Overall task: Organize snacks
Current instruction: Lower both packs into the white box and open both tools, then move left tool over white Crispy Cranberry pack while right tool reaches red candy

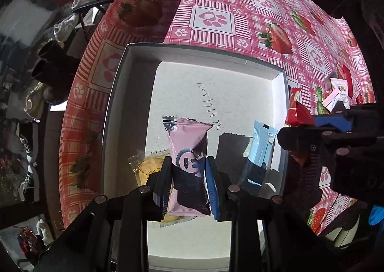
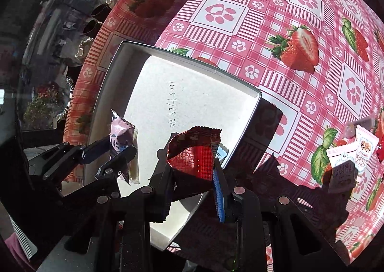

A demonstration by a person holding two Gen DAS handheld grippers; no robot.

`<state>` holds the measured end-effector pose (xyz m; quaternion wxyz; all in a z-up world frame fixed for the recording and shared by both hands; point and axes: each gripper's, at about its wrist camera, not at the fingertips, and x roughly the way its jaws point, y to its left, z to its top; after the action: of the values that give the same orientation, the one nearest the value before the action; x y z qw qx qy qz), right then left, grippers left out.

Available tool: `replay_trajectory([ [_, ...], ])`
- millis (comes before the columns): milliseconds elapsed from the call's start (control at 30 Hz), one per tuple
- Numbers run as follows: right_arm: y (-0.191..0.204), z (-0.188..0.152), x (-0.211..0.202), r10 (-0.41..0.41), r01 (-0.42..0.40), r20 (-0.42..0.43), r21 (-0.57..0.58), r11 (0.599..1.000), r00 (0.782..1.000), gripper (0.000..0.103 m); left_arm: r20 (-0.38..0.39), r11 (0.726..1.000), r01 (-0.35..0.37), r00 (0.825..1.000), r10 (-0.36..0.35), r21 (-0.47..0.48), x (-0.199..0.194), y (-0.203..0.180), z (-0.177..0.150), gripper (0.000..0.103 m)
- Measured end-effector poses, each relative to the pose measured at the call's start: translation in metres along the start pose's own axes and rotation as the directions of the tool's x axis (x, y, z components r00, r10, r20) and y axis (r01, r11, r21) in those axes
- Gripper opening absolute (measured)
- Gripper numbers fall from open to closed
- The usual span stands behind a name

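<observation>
The left claw (image 1: 188, 176) is clamped on a pink snack packet (image 1: 188, 152), hanging over the white box (image 1: 115, 109) on the bench (image 1: 240, 20), above a yellow packet (image 1: 148, 168) and left of a blue one (image 1: 258, 152). The right claw (image 2: 194, 176) is clamped on a red packet (image 2: 192, 152) over the box's right rim. Each packet should probably be lowered close to the floor, beside the others, before letting go. Only the right wrist view shows the remaining cranberry packets (image 2: 343, 164) plainly; only the left shows the blue packet whole.
</observation>
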<state>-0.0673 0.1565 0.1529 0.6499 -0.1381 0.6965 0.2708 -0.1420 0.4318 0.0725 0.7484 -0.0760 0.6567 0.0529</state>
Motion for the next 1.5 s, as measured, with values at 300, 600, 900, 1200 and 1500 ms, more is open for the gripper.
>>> replay_trajectory([
  [300, 0.008, 0.003, 0.005, -0.002, 0.002, -0.017, 0.015, 1.000, 1.000, 0.081, 0.028, 0.998, -0.047, 0.999, 0.046, 0.031, -0.004, -0.009, -0.005, 0.076],
  [600, -0.009, -0.005, 0.002, -0.075, 0.075, 0.002, 0.069, 0.995, 0.997, 0.103, 0.026, 0.998, -0.057, 0.998, 0.056, 0.039, -0.008, -0.018, -0.005, 0.078],
  [900, -0.046, -0.026, 0.003, -0.049, 0.051, -0.020, 0.152, 0.987, 0.999, 0.103, 0.017, 0.995, -0.060, 0.998, 0.059, 0.083, -0.011, -0.042, -0.004, 0.078],
  [1200, -0.118, -0.066, 0.012, -0.022, 0.038, -0.054, 0.317, 0.948, 0.998, 0.103, 0.006, 0.975, -0.047, 0.999, 0.047, 0.216, -0.011, -0.101, 0.003, 0.078],
  [1500, -0.228, -0.112, 0.007, -0.022, 0.047, -0.052, 0.532, 0.845, 0.998, 0.103, -0.052, 0.956, 0.014, 0.999, 0.001, 0.293, 0.001, -0.168, 0.021, 0.079],
])
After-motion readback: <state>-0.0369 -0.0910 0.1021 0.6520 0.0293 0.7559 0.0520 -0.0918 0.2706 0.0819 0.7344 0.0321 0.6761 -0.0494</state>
